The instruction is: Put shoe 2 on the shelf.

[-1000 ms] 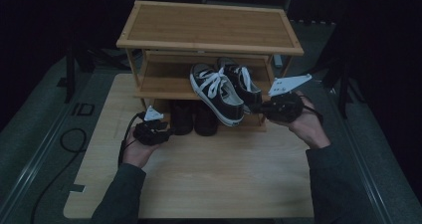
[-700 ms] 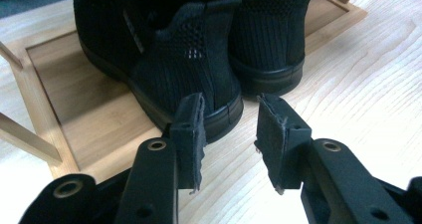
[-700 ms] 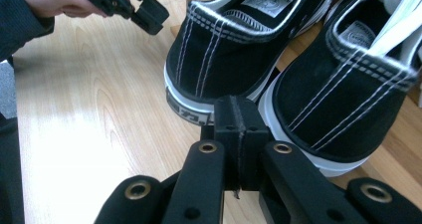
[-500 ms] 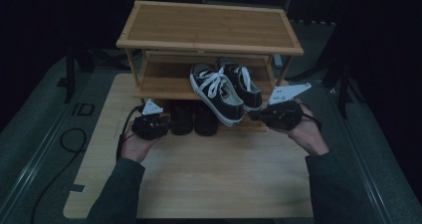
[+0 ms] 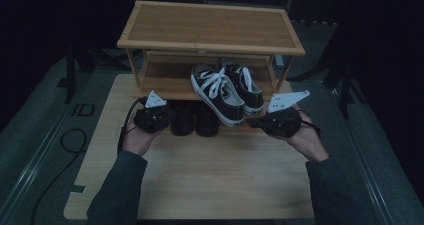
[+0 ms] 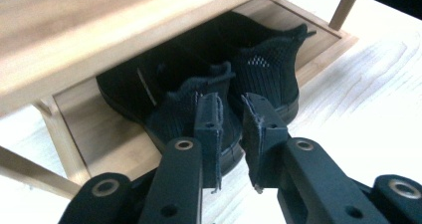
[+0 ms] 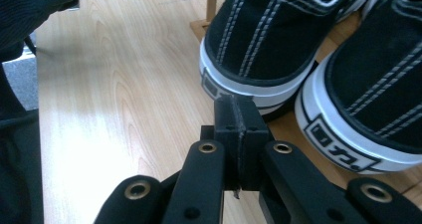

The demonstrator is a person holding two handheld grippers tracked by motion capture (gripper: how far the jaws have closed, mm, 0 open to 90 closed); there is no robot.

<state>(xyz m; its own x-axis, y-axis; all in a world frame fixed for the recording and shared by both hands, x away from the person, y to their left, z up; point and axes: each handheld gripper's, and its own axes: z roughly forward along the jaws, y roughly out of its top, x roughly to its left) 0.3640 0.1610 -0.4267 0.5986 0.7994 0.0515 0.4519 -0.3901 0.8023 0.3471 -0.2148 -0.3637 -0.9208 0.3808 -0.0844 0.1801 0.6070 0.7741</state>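
The left gripper [image 6: 230, 115], jaws just closing but with a gap and nothing between them, faces the heel of a black knit shoe [image 6: 199, 104] on the rack's bottom shelf [image 6: 99, 134], left end, long axis running away. The right gripper [image 7: 238, 115] is shut, empty.

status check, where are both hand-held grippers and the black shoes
Left hand-held gripper at heel of black knit shoe, jaws just been closing, nothing between them. Right hand-held gripper shut, empty, by black-and-white canvas sneaker. Nothing in the way.
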